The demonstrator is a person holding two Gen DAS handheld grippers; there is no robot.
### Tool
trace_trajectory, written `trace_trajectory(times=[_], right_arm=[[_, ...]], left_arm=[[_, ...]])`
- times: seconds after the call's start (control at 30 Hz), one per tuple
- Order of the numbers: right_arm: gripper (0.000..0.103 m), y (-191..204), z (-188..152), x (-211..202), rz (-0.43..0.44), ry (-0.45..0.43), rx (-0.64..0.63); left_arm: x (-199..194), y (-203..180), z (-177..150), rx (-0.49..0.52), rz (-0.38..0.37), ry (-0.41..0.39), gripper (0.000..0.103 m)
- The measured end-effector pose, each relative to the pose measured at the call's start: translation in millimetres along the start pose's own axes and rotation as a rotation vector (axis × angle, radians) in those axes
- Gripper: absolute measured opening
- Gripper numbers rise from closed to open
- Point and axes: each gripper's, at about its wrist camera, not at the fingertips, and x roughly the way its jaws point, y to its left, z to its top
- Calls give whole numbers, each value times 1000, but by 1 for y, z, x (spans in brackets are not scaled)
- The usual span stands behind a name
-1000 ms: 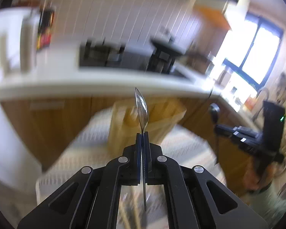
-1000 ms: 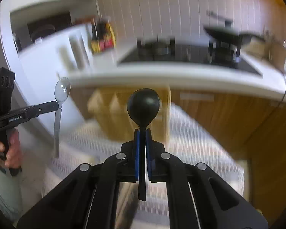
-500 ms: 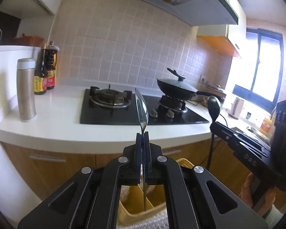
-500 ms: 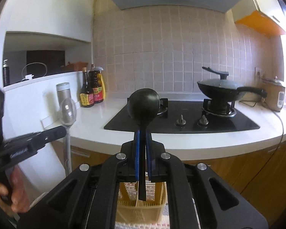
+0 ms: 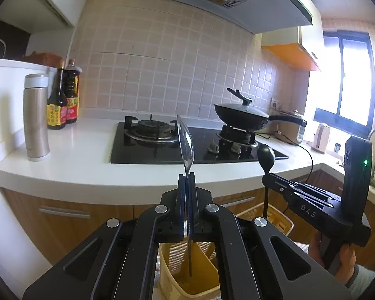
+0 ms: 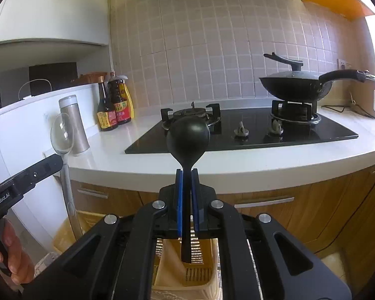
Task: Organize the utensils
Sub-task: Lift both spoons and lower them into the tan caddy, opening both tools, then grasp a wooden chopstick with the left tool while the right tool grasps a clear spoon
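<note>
- Left wrist view: your left gripper (image 5: 186, 182) has its jaws pressed together on the neck of a metal spoon (image 5: 185, 141), bowl up and seen edge-on, handle hanging down between the fingers.
- The tip of that handle sits inside the yellow utensil basket (image 5: 282, 221), in the compartment nearest you; whether it touches the bottom you cannot tell.
- To the right of the basket, your right gripper (image 5: 268, 177) comes in from the side, pinching a black ladle (image 5: 265, 158) with its handle reaching down towards the basket's far right corner.
- Your right hand (image 5: 337, 260) wraps that gripper's grip, with a grey sleeve below it.
- Right wrist view: your right gripper (image 6: 187, 175) is clamped on the black ladle (image 6: 188, 137) just under its round bowl, bowl up.
- The ladle's flat handle end hangs over a slatted compartment of the utensil basket (image 6: 162, 257), directly beneath the jaws.
- Left of the basket in this view, your left gripper (image 6: 58, 161) holds the metal spoon (image 6: 62, 135) upright, its handle running down into the basket's left side.
- Your left hand (image 6: 12, 257) shows at the lower left edge.
- Behind and above the basket runs a white counter (image 6: 142, 157) with a black gas hob (image 6: 240, 127), a lidded black wok (image 6: 295, 87) on the right burner, and a steel flask (image 6: 73, 122) and sauce bottles (image 6: 115, 105) at the left.
</note>
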Motion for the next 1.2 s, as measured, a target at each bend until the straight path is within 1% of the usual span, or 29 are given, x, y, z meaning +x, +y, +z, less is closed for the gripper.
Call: trace_trajectory(times=[0.17,0.23,0.27,0.3,0.37,0.47,0.53,0.57,0.6,0.63,0.7,0.8,0.87,0.93,1.0,1.07,1.17,1.2], right_arm=[[5,-2,-3,-4,5,-9,12],[6,-3,-4,-9,19,-5,21],[7,-4,-5,-11,22,-2,23],[9,-4,-6,-14,21,1,23],[15,-5,-9,-20,25,14,25],[16,-5,-14,-32,24,28,32],[18,-5,-14,-44,29,30,41],[20,-5,-14,-51,33,32,44],[25,-4,-13,-59,33,30,44],[28,-3,-13,-65,31,29,42],[32,1,-11,-80,23,22,33],[32,7,-7,-103,9,19,25],[32,11,-3,-119,-2,27,29],[32,15,-1,-130,-18,57,31],[32,19,-2,-136,-31,108,23],[32,24,-7,-139,-46,179,22],[32,29,-19,-135,-39,302,33],[32,30,-23,-134,-42,339,34]], left_arm=[[-1,1,-5,7,16,-10,0],[-2,2,-6,8,-1,0,1],[-3,2,-7,6,-10,3,3],[-5,3,-8,8,-14,4,8],[-12,2,-9,13,-7,2,14],[-24,4,-8,-2,-21,5,19],[-36,5,-6,-10,-28,-2,26],[-44,5,-4,-11,-29,-6,32],[-51,5,-2,-11,-29,-10,36],[-57,4,-1,-11,-29,-13,38],[-74,4,4,-16,-38,-18,39],[-96,2,10,-20,-44,-26,44],[-108,0,13,-18,-47,-28,44],[-121,-3,14,-10,-48,-19,44],[-132,-5,13,0,-45,3,46],[-140,-5,8,9,-49,51,46],[-144,-4,-2,15,-48,114,46],[-144,-2,-7,16,-48,153,46]])
